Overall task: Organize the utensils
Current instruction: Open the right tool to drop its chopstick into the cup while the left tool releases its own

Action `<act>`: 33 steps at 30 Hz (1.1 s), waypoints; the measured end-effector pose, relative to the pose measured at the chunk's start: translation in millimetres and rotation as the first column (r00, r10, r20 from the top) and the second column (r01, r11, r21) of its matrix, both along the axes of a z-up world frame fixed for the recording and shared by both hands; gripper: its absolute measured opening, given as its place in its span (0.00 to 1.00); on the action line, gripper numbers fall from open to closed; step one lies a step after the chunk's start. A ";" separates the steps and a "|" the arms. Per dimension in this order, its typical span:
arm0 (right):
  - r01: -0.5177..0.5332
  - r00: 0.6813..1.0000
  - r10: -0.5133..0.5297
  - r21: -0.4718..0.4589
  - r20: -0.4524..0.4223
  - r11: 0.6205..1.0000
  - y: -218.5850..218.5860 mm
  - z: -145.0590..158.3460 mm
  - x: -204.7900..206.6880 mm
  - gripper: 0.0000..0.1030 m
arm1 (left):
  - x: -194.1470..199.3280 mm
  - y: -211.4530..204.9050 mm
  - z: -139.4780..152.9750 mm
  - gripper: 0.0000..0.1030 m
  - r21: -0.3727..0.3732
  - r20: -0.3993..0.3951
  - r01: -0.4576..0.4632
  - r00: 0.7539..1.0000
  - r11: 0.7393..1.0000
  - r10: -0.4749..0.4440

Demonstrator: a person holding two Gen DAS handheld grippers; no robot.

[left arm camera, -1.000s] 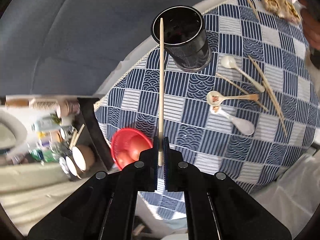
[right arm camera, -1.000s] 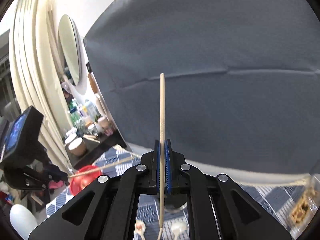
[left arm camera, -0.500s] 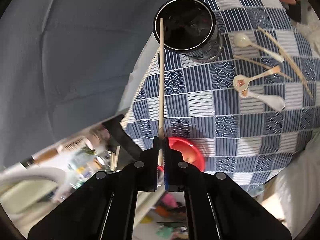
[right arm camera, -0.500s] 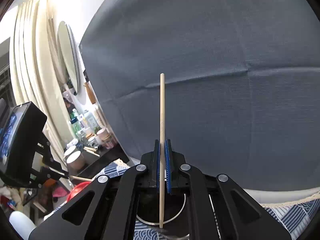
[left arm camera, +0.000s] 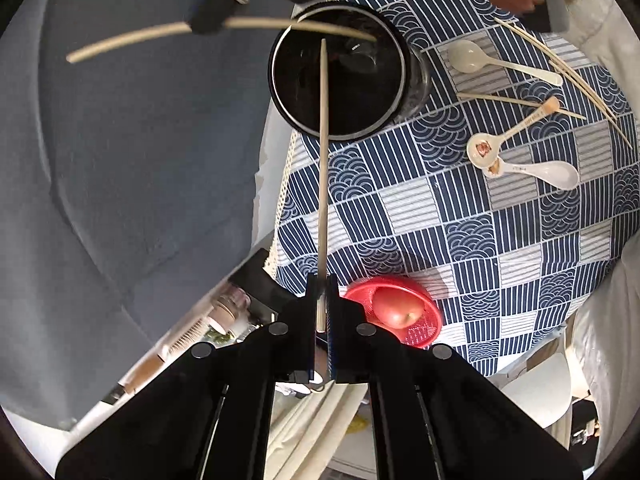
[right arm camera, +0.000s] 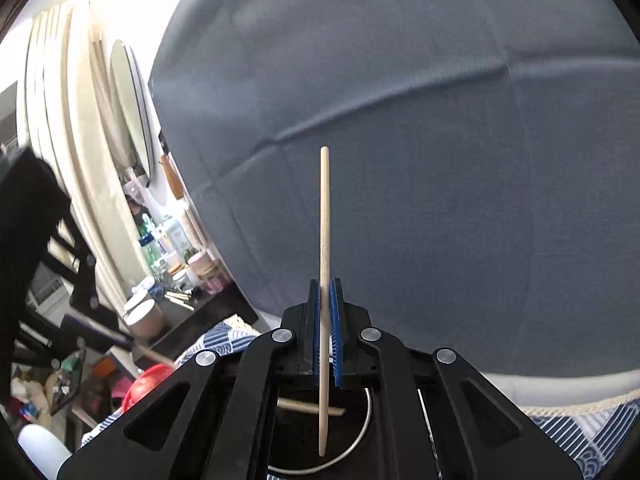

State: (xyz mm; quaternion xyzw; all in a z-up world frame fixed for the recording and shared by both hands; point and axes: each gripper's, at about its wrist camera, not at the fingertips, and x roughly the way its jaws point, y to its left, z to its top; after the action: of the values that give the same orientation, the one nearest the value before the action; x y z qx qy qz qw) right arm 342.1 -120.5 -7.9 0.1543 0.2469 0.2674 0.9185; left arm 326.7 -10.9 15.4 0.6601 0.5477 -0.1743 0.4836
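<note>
Left wrist view: both hand-held grippers, left [left arm camera: 321, 312] and right [right arm camera: 325, 304], remain clamped on chopsticks [left arm camera: 323, 168] now brought over the black cup [left arm camera: 340, 80] on the tabletop [left arm camera: 460, 220], ready for release.

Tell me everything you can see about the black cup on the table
The black cup is a round, tall, glossy container with a thin pale rim, standing upright and open near the edge of the blue patterned tablecloth. Its inside looks dark; whether anything lies in it cannot be told. The left gripper holds a chopstick whose tip reaches over the mouth, and the right gripper holds a second chopstick with its lower end at the opening. Contact with the cup cannot be told.
</note>
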 end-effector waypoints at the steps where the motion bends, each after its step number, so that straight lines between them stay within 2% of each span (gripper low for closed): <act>1: 0.003 1.000 -0.003 -0.007 -0.006 1.000 0.6 -3.3 -0.8 0.05 | 2.0 -3.3 -2.2 0.04 0.002 0.004 0.010 1.000 1.000 -0.010; 11: -0.005 0.999 0.002 -0.075 -0.043 0.997 -6.1 -21.1 -18.4 0.05 | 9.7 -19.5 -8.0 0.04 -0.022 -0.002 0.022 1.000 1.000 -0.022; 17: -0.020 0.999 0.016 -0.125 -0.037 0.992 -11.1 -13.5 -35.7 0.09 | 23.5 -24.8 12.6 0.06 -0.145 0.031 -0.050 0.998 0.988 0.056; 18: -0.021 0.999 0.016 -0.130 -0.039 0.991 -11.9 -12.4 -37.9 0.09 | 25.5 -23.6 17.3 0.12 -0.168 0.042 -0.063 0.997 0.984 0.071; 19: -0.018 0.999 0.013 -0.136 -0.040 0.991 -14.3 -11.2 -39.7 0.09 | 27.0 -22.3 20.8 0.27 -0.186 0.046 -0.080 0.995 0.979 0.090; 20: -0.013 0.999 0.008 -0.142 -0.041 0.990 -17.2 -9.8 -42.3 0.14 | 29.0 -20.4 25.6 0.36 -0.211 0.050 -0.103 0.992 0.972 0.116; 21: -0.008 0.999 0.001 -0.151 -0.043 0.988 -20.0 -7.8 -45.9 0.24 | 30.1 -18.2 30.3 0.47 -0.237 0.056 -0.119 0.989 0.964 0.136; 23: -0.001 0.999 -0.005 -0.166 -0.038 0.986 -25.0 -3.4 -54.3 0.35 | 29.0 -12.2 39.2 0.50 -0.282 0.077 -0.134 0.984 0.950 0.162; 25: 0.006 0.999 -0.014 -0.190 -0.042 0.982 -29.4 1.3 -62.0 0.42 | 26.4 -4.5 45.9 0.65 -0.326 0.080 -0.161 0.977 0.932 0.196; 27: 0.009 0.999 -0.020 -0.219 -0.048 0.976 -28.5 5.0 -69.4 0.52 | 24.9 2.8 51.3 0.77 -0.374 0.082 -0.189 0.969 0.908 0.235; 28: 0.007 0.998 -0.021 -0.238 -0.055 0.971 -29.4 6.9 -74.3 0.55 | 22.4 6.5 52.1 0.80 -0.390 0.086 -0.196 0.965 0.900 0.248; 30: 0.016 0.997 -0.036 -0.277 -0.068 0.961 -30.6 9.9 -84.1 0.72 | 19.1 13.0 51.7 0.81 -0.418 0.085 -0.207 0.961 0.885 0.265; 33: 0.024 0.995 -0.055 -0.319 -0.088 0.947 -31.3 13.9 -96.4 0.80 | 10.1 21.4 45.0 0.83 -0.455 0.071 -0.227 0.955 0.861 0.289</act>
State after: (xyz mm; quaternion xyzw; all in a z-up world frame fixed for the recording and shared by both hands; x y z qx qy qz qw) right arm 245.7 -151.8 6.0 0.0220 0.3276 0.1981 0.9236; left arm 336.8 10.5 60.4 0.4640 0.5429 -0.1818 0.6759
